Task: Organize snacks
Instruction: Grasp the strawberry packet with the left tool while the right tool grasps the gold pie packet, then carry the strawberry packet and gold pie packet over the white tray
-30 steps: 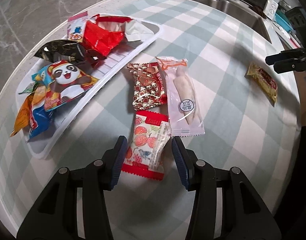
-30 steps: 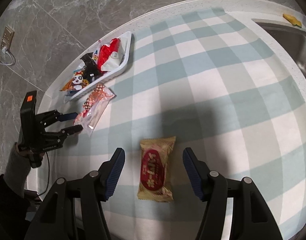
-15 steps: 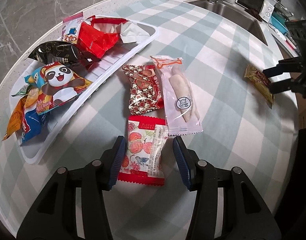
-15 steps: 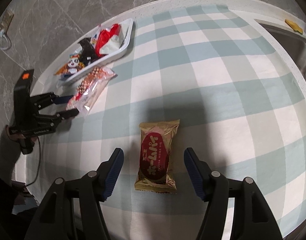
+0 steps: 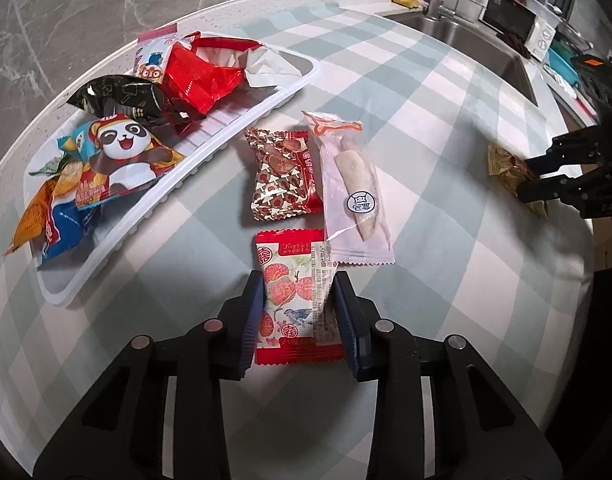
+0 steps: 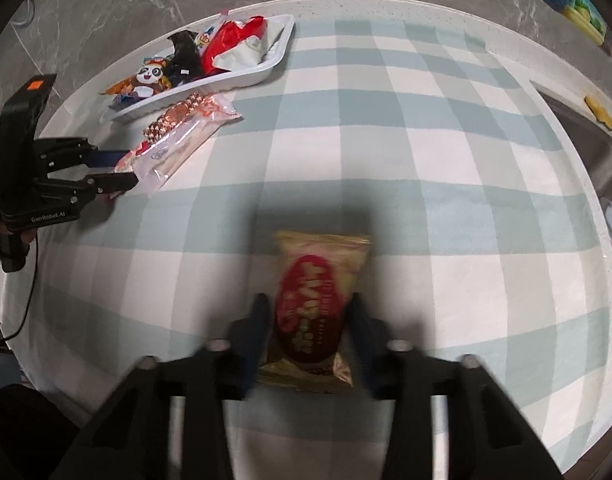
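My left gripper (image 5: 298,316) has closed its blue fingers on the sides of a red-and-white lychee snack packet (image 5: 296,300) lying on the checked tablecloth. My right gripper (image 6: 307,334) has closed on a gold packet with a red oval (image 6: 311,312); the view is blurred. A white tray (image 5: 242,120) holding several snack bags sits at the far left, and shows in the right wrist view (image 6: 262,70). A red-gold patterned packet (image 5: 284,174) and a clear pink packet (image 5: 355,188) lie beside the tray.
A steel sink (image 5: 465,40) with a tap is at the far right of the counter. The table edge curves along the grey marble wall (image 5: 66,12). A yellow sponge (image 5: 403,0) lies by the sink.
Both grippers moved forward over their packets and closed from wide open onto the packets' sides.
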Demonstrator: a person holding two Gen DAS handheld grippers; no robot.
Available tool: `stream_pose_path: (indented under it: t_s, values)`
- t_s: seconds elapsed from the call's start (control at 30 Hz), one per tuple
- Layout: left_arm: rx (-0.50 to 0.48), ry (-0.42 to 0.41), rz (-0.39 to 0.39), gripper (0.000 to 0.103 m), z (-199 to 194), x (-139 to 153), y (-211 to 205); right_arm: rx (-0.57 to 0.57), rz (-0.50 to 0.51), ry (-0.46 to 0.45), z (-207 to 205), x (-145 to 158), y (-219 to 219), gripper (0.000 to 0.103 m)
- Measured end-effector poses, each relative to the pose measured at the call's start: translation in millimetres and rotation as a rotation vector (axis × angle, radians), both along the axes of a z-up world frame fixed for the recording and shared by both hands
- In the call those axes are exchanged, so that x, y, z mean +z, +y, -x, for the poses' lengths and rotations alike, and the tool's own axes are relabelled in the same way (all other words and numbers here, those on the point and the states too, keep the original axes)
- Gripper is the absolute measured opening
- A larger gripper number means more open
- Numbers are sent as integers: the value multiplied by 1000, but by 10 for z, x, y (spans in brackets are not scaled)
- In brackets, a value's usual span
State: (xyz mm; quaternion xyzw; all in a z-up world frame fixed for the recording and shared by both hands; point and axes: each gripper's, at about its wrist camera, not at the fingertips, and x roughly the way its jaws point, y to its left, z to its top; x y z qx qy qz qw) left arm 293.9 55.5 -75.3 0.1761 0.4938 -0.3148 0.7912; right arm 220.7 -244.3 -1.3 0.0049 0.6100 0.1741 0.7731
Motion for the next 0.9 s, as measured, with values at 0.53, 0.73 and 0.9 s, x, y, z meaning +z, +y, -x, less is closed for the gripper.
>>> stream_pose_path:
  t_s: [0.53, 0.73, 0.9]
  values:
    - [91, 16, 72, 31, 160, 167, 232, -129, -288, 45, -138, 125, -206, 34]
    - [122, -4, 104, 31, 117, 339, 313, -125, -336, 43, -224, 174, -137, 34]
    - [155, -18, 146, 31, 57, 506, 387, -110, -363, 32, -363, 230, -54, 34]
